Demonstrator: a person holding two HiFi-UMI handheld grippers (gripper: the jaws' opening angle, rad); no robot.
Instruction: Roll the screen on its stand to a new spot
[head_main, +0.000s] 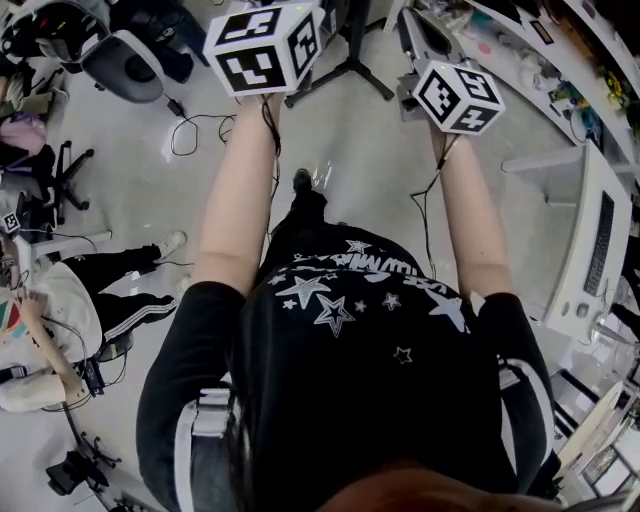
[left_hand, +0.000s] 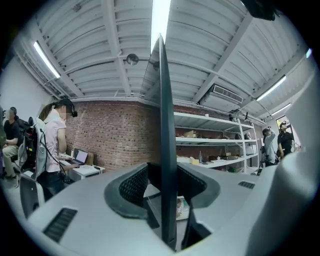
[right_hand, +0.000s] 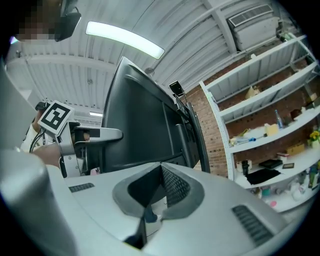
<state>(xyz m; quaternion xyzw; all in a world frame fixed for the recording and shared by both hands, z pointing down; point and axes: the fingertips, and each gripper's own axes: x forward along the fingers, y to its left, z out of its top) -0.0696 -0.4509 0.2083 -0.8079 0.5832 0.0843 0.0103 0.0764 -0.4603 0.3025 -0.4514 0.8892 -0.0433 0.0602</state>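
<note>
Above you runs a white ribbed ceiling (left_hand: 100, 60) with long strip lights (left_hand: 47, 59). Beneath you is a pale grey floor (head_main: 350, 140) with black cables (head_main: 195, 130) trailing across it. A red brick wall (left_hand: 110, 135) closes the far side, and white open shelving (left_hand: 210, 135) holding boxes and bottles stands against it.

The large dark flat screen (right_hand: 145, 120) stands upright directly in front of you on its black stand (head_main: 350, 60). The stand's splayed legs rest on the floor just beyond your outstretched arms, between your two hands. Your right gripper view shows the screen's back panel. Your left gripper view shows only its thin edge, as an upright dark line.

A long white table (head_main: 585, 250) with a keyboard (head_main: 603, 240) lies along the floor's right edge. A seated person (head_main: 50, 330) is low by the left edge, and a standing person (left_hand: 52, 145) works at a small white table (left_hand: 85, 171) beside the brick wall.

Your left gripper (left_hand: 162, 175) has its fingers (left_hand: 133, 188) clamped on one side edge of the screen, a pad on each face. Your right gripper (right_hand: 160, 167) holds the opposite side edge, its fingers (right_hand: 173, 188) closed onto the panel with the textured pad against it. Each gripper carries a white cube with black square markers (head_main: 265, 45).
</note>
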